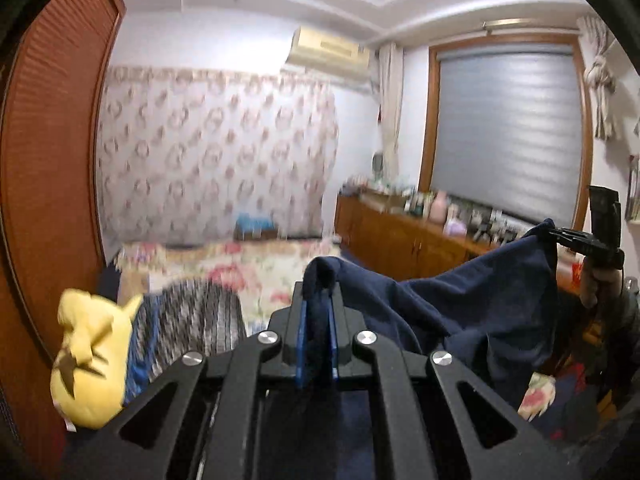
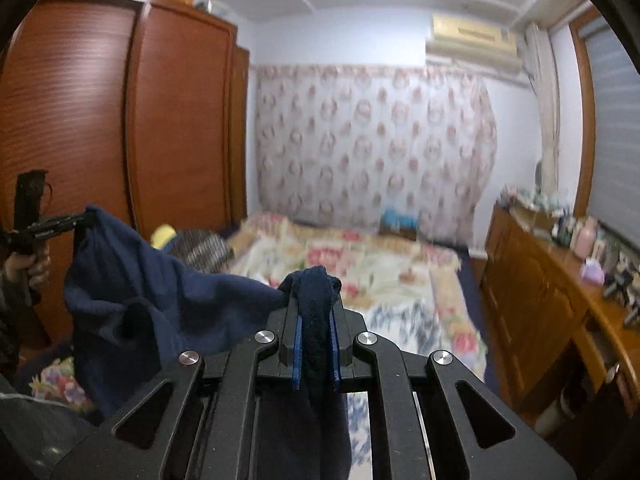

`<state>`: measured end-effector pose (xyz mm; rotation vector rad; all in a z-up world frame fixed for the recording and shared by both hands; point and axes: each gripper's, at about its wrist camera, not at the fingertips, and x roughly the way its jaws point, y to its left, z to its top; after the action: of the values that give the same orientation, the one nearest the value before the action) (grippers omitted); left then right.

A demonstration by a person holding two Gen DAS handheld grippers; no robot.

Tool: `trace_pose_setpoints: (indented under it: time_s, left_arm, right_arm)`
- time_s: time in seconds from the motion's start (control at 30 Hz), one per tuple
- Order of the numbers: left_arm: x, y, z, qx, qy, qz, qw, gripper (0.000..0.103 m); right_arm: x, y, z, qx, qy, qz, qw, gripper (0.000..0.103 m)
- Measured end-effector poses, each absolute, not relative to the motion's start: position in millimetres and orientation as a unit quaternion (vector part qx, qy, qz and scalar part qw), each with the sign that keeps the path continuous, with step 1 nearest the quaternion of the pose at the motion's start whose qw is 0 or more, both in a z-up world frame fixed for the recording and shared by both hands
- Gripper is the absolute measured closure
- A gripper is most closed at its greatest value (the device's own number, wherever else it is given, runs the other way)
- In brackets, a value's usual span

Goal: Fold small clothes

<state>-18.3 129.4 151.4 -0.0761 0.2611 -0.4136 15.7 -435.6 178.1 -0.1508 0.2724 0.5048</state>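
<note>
The dark navy fabric garment point(image 1: 460, 300) hangs in the air above the floral-quilted bed point(image 2: 360, 264), one corner pinched tight in the left gripper point(image 1: 318, 320), another in the right gripper point(image 2: 316, 332). Keep both corners level and taut, then lay it flat.

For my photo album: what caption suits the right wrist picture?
Right gripper and left gripper lift a navy garment above a floral bed.

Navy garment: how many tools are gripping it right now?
2. The left tool is shut on one bunched edge of the navy blue fabric garment; the right tool is shut on the opposite edge. The garment hangs between them above the floral bed cover.
</note>
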Motion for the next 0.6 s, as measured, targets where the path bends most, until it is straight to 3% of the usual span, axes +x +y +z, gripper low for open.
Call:
trace_pose_setpoints:
  time_s: [0.33, 0.6]
  left_arm:
    - [-47, 143, 231, -0.023, 0.034, -0.2, 0.979, 0.097]
    - [-58, 140, 241, -0.011, 0.011, -0.205, 0.979, 0.097]
  right_arm:
    - [-15, -446, 265, -0.094, 0.056, 0.212, 0.971, 0.096]
    - [-37, -464, 276, -0.105, 0.038, 0.188, 0.976, 0.096]
